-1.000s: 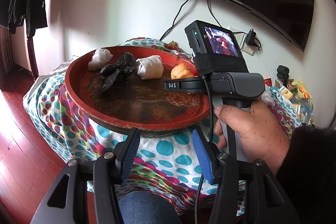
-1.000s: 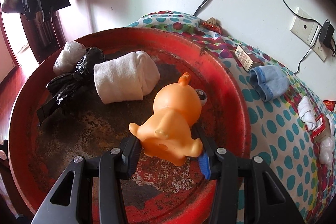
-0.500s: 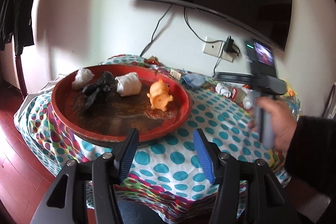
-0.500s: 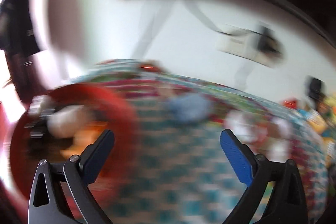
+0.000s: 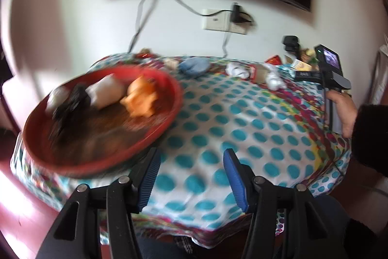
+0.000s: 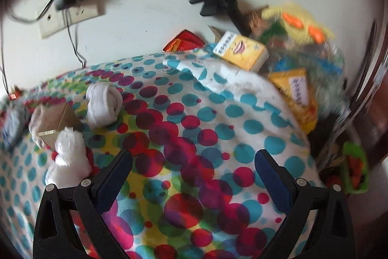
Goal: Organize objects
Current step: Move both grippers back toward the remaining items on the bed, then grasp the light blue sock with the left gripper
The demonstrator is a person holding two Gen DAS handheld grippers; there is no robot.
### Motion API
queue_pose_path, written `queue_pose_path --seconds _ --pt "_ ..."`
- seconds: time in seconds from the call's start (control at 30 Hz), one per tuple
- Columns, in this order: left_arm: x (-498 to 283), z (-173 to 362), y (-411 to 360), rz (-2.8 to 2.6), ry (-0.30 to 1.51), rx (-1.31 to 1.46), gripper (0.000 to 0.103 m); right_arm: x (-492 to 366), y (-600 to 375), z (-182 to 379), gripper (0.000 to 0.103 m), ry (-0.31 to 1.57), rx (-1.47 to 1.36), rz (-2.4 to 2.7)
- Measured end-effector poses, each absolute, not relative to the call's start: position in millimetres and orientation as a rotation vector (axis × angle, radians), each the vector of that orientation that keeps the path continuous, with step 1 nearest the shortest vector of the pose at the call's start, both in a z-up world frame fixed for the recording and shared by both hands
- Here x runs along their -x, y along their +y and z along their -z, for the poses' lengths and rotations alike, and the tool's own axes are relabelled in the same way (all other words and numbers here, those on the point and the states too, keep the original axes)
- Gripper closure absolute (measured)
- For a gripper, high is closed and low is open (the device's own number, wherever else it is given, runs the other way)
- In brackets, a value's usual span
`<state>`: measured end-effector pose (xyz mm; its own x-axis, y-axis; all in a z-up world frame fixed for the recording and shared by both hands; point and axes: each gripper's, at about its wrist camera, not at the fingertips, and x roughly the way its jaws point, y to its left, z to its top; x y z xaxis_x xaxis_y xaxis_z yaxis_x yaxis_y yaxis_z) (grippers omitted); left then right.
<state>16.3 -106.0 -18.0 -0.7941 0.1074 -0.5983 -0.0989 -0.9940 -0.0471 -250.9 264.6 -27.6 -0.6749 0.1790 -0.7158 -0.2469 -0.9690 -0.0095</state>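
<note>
In the left wrist view a round red tray [image 5: 173, 98] on the dotted tablecloth [image 5: 242, 118] holds an orange toy animal [image 5: 141, 98], a rolled white cloth [image 5: 106, 91] and a black bag [image 5: 72, 101]. My left gripper [image 5: 191, 157] hangs open over the cloth, just right of the tray's near rim, with nothing between its fingers. My right gripper [image 6: 194, 157] stands wide open and empty above the table's right end. Ahead and to its left lie a white rolled sock [image 6: 103, 104], a white plastic bundle [image 6: 69, 159] and a small cardboard box [image 6: 53, 120].
A blue cloth [image 5: 194, 66] lies behind the tray. Yellow tissue packs [image 6: 242, 50], a knitted yellow toy [image 6: 298, 26] and a green toy [image 6: 355, 168] crowd the far right end. A wall socket [image 6: 70, 18] with a plug and cables sits behind. A hand [image 5: 339, 111] holds the right gripper's handle.
The right gripper let go of the orange toy in the tray, opened wide and swung right to the table's other end. The left view shifted right, so the tray sits further left.
</note>
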Motion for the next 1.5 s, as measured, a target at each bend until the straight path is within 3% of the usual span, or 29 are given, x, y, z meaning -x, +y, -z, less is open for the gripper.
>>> queue_pose_path --seconds 0.37,0.67,0.97,1.23,1.27,1.3,1.33,1.4,1.5 --pt "131 -17 -58 -2.847 0.039 1.042 0.048 262 283 43 0.002 0.345 1.261 -2.677" --pt "266 3 -46 -2.871 0.001 1.257 0.048 260 289 45 0.001 0.413 1.257 -2.690" --pt "356 46 -26 -2.821 0.240 1.400 0.048 259 292 46 0.000 0.454 1.246 -2.712" --pt "381 62 -23 -2.768 0.454 1.467 0.048 258 293 45 0.000 0.475 1.239 -2.721" --pt "380 62 -25 -2.764 0.441 1.474 0.051 258 293 45 0.000 0.476 1.239 -2.721" --pt "379 61 -26 -2.773 0.438 1.470 0.076 258 294 45 0.000 0.472 1.241 -2.719" --pt "376 58 -27 -2.788 0.425 1.465 0.084 258 293 45 0.000 0.468 1.242 -2.719" --pt "368 50 -31 -2.795 0.324 1.438 0.084 258 293 45 0.000 0.469 1.242 -2.719" --pt "349 35 -21 -2.818 0.339 1.357 0.086 259 293 45 0.000 0.463 1.244 -2.717"
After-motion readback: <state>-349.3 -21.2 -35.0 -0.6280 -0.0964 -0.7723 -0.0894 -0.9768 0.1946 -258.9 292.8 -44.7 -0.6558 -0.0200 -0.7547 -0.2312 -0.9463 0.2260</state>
